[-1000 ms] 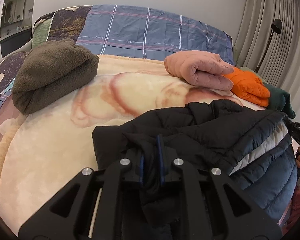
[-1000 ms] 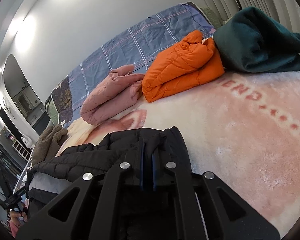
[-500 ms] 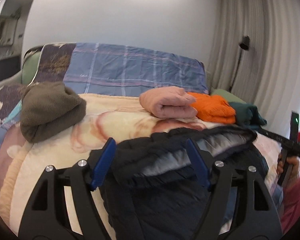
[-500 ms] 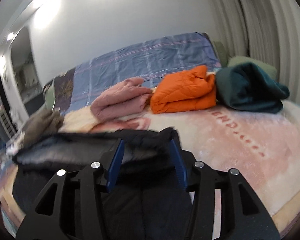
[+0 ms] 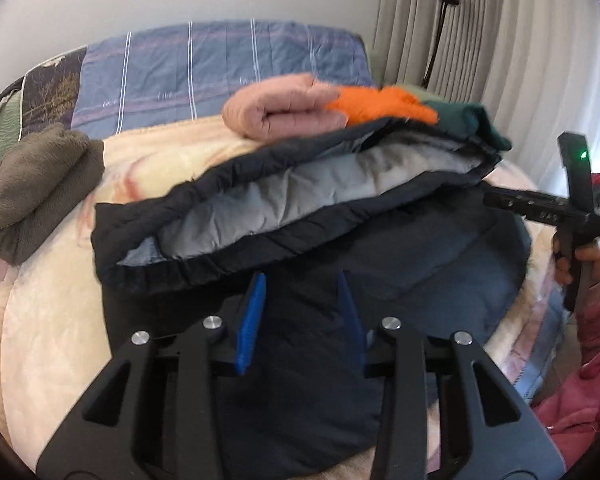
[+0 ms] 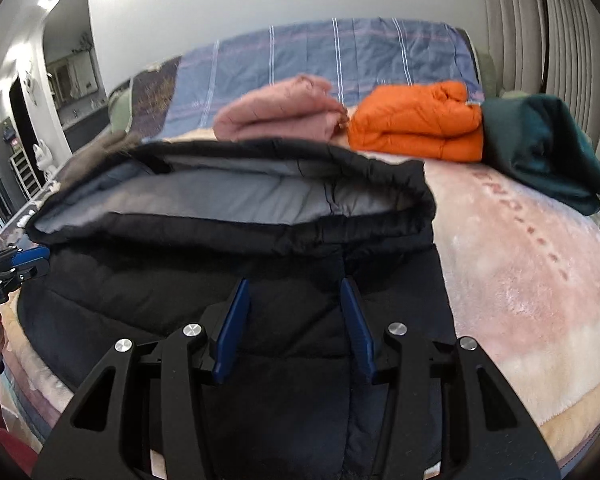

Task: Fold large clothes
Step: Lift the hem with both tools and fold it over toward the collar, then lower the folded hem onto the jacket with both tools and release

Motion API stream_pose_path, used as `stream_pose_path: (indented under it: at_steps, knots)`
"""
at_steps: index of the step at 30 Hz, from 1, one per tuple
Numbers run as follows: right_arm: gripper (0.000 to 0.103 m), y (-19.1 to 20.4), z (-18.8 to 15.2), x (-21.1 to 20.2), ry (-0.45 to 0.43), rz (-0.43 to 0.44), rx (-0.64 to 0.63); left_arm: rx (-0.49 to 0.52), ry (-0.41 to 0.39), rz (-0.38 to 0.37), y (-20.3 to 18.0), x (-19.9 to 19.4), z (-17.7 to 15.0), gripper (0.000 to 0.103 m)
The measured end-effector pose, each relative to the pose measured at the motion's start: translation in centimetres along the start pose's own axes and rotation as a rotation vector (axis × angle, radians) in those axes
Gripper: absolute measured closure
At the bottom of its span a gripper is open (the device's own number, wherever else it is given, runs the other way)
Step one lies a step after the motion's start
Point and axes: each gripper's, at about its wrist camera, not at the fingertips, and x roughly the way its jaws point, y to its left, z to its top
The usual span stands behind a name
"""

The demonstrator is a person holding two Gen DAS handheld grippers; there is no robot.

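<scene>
On the cream and pink blanket covering the bed lies the dark puffer jacket, folded over so that its hem edge gapes and shows the grey lining. It sits near the bed's front edge, its bulk spread under both grippers. The left gripper hangs over the jacket's near part with its blue pads spread apart and nothing between them; whether the tips touch the fabric cannot be told. The right gripper is likewise parted and holds nothing, poised over the jacket's black shell just below the hem.

Along the far side of the blanket sit folded clothes: a pink garment, an orange puffer beside it and a dark green garment at the right end. A brown fleece bundle rests at the left edge. A plaid blue pillow stands behind them. Bare blanket stretches to the right of the jacket, between it and the green garment.
</scene>
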Motion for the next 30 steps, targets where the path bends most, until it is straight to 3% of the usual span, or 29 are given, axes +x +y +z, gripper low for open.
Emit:
stream_pose_path:
  at_steps: [3, 6, 12, 16, 19, 22, 28, 30]
  knots:
    - [0.055, 0.0, 0.6, 0.8, 0.009, -0.005, -0.014, -0.007, 0.043, 0.016, 0.1, 1.6, 0.5, 0.065]
    - [0.055, 0.1, 1.6, 1.3, 0.001, -0.015, -0.037, -0.016, 0.037, 0.027, 0.4, 2.0, 1.1, 0.065]
    - [0.055, -0.7, 5.6, 1.6, -0.075, -0.034, -0.027, -0.044, -0.047, 0.089, 2.0, 1.7, 4.4, 0.064]
    - [0.053, -1.8, 7.7, 2.7, -0.084, -0.068, 0.008, -0.101, -0.106, 0.169, 3.9, 1.4, 6.4, 0.050]
    - [0.046, -2.5, 8.4, 3.8, -0.063, -0.075, 0.039, -0.142, -0.124, 0.205, 5.1, 1.7, 7.1, 0.043]
    - [0.046, -2.7, 8.4, 4.5, -0.055, -0.089, 0.044, -0.166, -0.116, 0.198, 6.0, 2.4, 7.6, 0.042]
    - [0.044, -2.9, 9.4, 4.6, -0.134, -0.138, 0.058, -0.170, -0.090, 0.183, 6.3, 4.1, 8.8, 0.042]
    - [0.044, -2.7, 10.2, 4.7, -0.142, -0.093, 0.072, -0.168, -0.108, 0.168, 6.0, 4.4, 9.7, 0.042]
